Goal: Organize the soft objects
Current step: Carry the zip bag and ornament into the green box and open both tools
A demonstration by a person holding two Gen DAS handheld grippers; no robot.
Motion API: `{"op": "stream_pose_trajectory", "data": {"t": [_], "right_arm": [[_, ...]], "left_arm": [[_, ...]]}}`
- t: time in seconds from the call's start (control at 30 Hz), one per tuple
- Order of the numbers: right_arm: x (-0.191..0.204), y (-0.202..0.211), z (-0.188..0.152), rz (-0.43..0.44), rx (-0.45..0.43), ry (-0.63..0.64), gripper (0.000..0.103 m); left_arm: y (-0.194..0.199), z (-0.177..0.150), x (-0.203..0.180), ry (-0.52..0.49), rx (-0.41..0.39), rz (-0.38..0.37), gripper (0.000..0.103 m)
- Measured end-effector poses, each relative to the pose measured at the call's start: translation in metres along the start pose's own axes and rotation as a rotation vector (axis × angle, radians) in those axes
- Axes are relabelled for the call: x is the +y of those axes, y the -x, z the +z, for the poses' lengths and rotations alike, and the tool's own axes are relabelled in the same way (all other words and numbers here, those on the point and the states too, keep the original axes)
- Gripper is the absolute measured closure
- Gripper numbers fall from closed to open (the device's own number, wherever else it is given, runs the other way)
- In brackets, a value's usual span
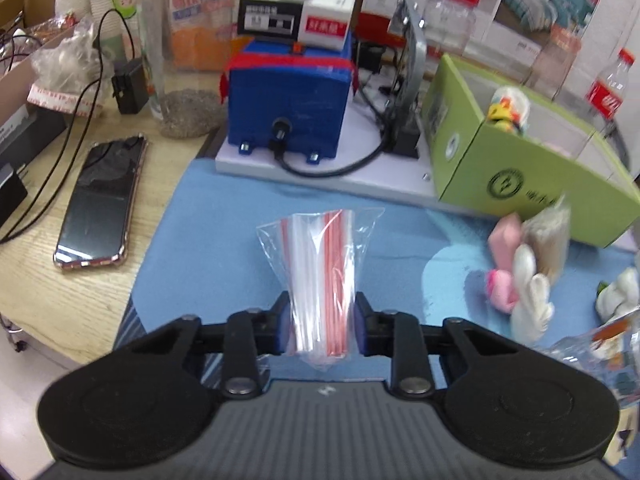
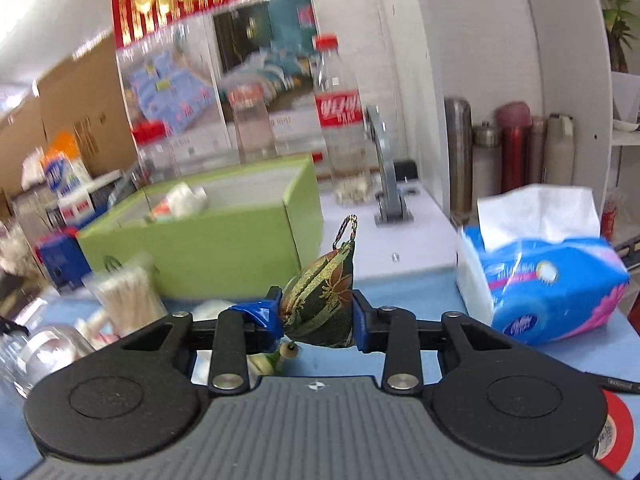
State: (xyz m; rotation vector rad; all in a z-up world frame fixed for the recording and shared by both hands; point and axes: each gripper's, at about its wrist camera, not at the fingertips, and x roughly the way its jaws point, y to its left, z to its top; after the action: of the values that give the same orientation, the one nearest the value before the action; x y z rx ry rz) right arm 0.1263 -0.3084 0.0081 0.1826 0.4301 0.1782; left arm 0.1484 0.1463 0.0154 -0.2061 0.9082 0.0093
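A: What is held at this moment?

B: A bundle of clear bags [image 1: 320, 280] with red strips is pinched low down by the left gripper [image 1: 320, 328], the fingers closed most of the way onto it. It is held above the blue mat [image 1: 208, 216], in front of the blue machine at the far edge of the surface. A green brocade pouch [image 2: 320, 308] is clamped by the right gripper [image 2: 316, 318], its loop pointing up; it appears lifted clear of the mat.

A: Where is the pouch to be taken?

B: Presumably into the green box [image 2: 224, 248], just ahead and slightly left of it. One soft toy [image 2: 180, 200] is already seen inside.

A: How is that best done?

B: The pouch should be carried over the near wall with clearance, so that the small frog charm [image 2: 286, 354] hanging beneath is not caught on the rim. The fingers should be opened only once the pouch is well inside, beside the toy rather than on top of it.

A: And the bags?

B: The squeeze should be kept steady; slippery film is likely to slide out. The plush toys [image 1: 520, 280] by the box's near corner are left to be collected.
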Motion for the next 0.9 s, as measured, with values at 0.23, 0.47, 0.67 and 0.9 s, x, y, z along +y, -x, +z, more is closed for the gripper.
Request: {"op": "stream_pose_trajectory", "data": {"t": [0.23,0.47,0.67,0.9], "right_arm": [[0.009,0.005,0.016,0.158,-0.043,-0.114,0.085],[0.026,-0.006,0.045,0.211,-0.049,-0.084,0.085],[0.058,-0.034,0.113,0.225,-0.117,0.055,0.085],[0.076,-0.104,0.147,0.2,-0.052,0.152,0.079]], "left_arm": [[0.022,0.014,-0.006,-0.015,-0.056,-0.022,0.076],[0.033,0.058,-0.027,-0.067,-0.093,-0.116,0.076],[0.033,0.126,-0.074,-0.13,-0.142,-0.176,0.076],[-0.001,0.177,-0.14,-0.225,-0.146,-0.213,0.075]]}}
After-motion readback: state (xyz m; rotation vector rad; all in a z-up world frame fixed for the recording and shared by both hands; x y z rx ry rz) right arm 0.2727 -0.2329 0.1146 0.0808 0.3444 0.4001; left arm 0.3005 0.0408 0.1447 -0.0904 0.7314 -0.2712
